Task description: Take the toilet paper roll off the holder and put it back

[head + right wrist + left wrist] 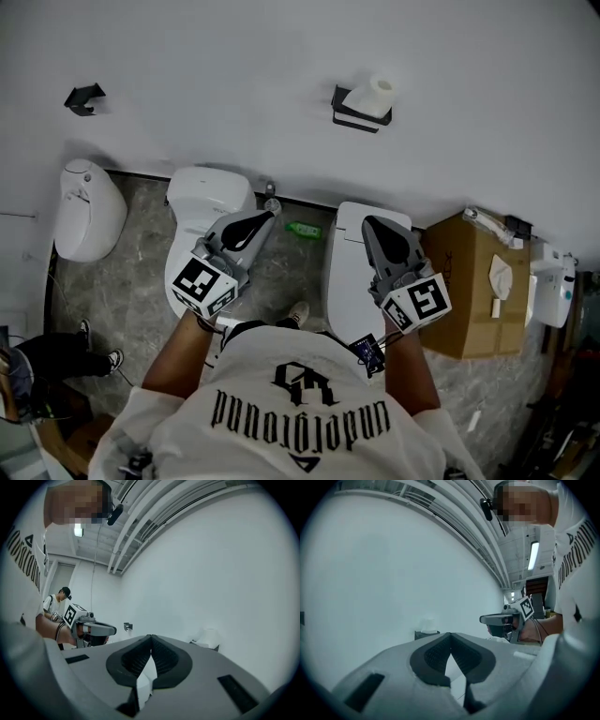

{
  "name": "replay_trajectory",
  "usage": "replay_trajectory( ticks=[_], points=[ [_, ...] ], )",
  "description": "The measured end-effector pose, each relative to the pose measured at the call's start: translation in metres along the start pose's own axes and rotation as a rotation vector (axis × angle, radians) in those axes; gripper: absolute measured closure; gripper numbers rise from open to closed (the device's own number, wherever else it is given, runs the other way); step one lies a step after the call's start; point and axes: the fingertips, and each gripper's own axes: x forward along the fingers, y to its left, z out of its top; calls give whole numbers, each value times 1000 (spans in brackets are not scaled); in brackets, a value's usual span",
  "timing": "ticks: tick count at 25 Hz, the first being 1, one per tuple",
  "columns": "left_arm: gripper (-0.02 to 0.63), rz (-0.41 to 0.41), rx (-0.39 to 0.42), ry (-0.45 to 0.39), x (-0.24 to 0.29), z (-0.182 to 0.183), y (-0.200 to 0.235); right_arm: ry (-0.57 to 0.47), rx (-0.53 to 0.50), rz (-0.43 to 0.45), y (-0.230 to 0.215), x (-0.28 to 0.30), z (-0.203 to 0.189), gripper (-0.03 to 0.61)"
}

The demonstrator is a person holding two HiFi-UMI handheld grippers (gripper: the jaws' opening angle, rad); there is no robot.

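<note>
- Toilet paper roll (pixel 380 91), a small white cylinder, sits on the black metal wall holder (pixel 357 116) on the plain white wall (pixel 234 66), to the right of the wall's middle in the head view; it is not yet lifted off
- It appears to stand on end on the holder, so its long axis looks upright, parallel to the wall, with its open top end pointing up; the gripper views are too faint to confirm this
- Left grey hand-held gripper (pixel 269 217) has its jaws pressed together with nothing between them; it points level and slants towards the holder, with the roll ahead and slightly left of its line
- Right grey hand-held gripper (pixel 368 223) also has its jaws together and carries nothing; the roll lies ahead of it, a little right of its line
- Both are well apart from the roll, over the two white toilets (pixel 211 202) at the foot of the wall
- By my judgement the right gripper is nearer, almost straight below the roll in the head view
- Whichever gripper takes it must spread its jaws wide first and close across the round side of the roll
</note>
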Motion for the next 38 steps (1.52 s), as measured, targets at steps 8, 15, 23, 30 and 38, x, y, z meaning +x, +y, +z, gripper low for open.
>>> replay_trajectory(
  ticks=[8, 15, 23, 30, 38],
  points=[
    [600, -11, -4, -8, 44, 6, -9, -22, -12, 13, -37, -5, 8, 564],
    [600, -47, 8, -28, 74, 15, -11, -24, -2, -28, -61, -13, 8, 563],
    [600, -88, 6, -31, 104, 17, 2, -29, 12, -60, -83, -6, 7, 563],
    [600, -133, 5, -31, 136, 20, 18, -30, 19, -97, -105, 7, 9, 561],
    [600, -189, 18, -21, 173, 22, 41, -20, 29, -123, -128, 34, 10, 532]
  ],
)
